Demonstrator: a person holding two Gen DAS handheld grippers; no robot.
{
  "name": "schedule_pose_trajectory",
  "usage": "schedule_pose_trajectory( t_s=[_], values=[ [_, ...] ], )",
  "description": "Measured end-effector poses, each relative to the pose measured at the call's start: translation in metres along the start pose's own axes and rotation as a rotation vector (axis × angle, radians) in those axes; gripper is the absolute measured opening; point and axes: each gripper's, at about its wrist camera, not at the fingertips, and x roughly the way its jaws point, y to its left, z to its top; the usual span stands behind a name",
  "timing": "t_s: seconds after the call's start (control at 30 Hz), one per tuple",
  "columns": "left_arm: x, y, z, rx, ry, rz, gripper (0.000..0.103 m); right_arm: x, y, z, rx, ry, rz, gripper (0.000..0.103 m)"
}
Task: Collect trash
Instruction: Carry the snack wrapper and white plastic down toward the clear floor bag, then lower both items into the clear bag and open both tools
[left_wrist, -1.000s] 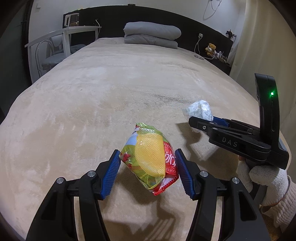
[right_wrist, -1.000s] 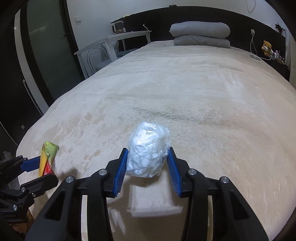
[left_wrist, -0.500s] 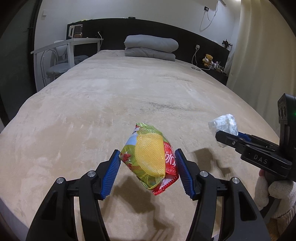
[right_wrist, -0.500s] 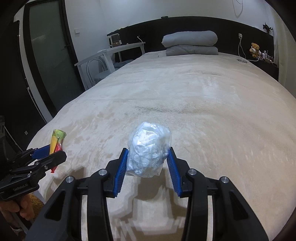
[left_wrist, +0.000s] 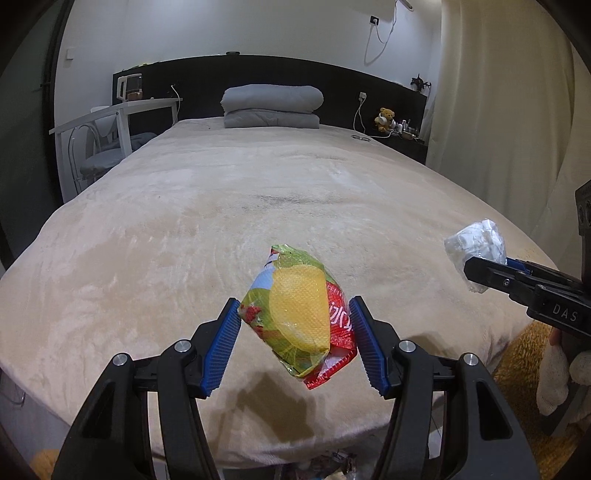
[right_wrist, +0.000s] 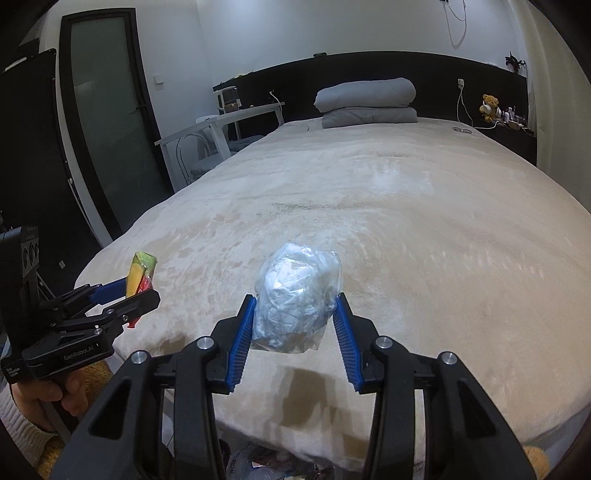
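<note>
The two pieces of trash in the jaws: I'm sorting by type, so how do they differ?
The snack wrapper in the left gripper is printed green, yellow and red; the clear plastic bag in the right gripper is see-through with crumpled white stuff inside. The wrapper looks flat, the bag rounded. Both are held off the bed.

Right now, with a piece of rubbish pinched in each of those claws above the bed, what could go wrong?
1. The snack wrapper is slick and puffy, pinched only at its sides by the left gripper; it might slip onto the bed.
2. The clear bag of crumpled tissue in the right gripper is soft plastic, so it could sag out.
3. Both grippers sit close together, so they might bump.
</note>
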Motion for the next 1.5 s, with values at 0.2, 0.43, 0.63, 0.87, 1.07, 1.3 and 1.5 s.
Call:
schedule_pose_trajectory(
  t_s=[0.2, 0.43, 0.63, 0.87, 1.07, 1.3, 1.5],
  values=[
    [-0.029, -0.017, -0.029, -0.013, -0.003, -0.031, 0.059, -0.031, 0.012, -0.032, -0.045, 0.017, 0.000, 0.043],
    [-0.046, -0.039, -0.061, 0.002, 0.032, -0.078, 0.059, -0.054, 0.020, -0.069, -0.090, 0.063, 0.020, 0.043],
    [-0.048, -0.053, -0.082, 0.025, 0.095, -0.125, 0.059, -0.059, 0.028, -0.094, -0.108, 0.130, 0.041, 0.043],
    [-0.042, -0.060, -0.102, 0.025, 0.183, -0.154, 0.059, -0.049, 0.029, -0.114, -0.092, 0.239, 0.062, 0.043],
    [-0.025, -0.063, -0.119, 0.025, 0.308, -0.170, 0.059, -0.033, 0.022, -0.129, -0.046, 0.357, 0.067, 0.043],
    [0.004, -0.065, -0.138, 0.006, 0.467, -0.185, 0.059, -0.009, 0.013, -0.143, 0.025, 0.485, 0.072, 0.043],
    [0.030, -0.064, -0.153, -0.026, 0.605, -0.187, 0.059, 0.018, 0.005, -0.156, 0.071, 0.612, 0.047, 0.043]
  ],
)
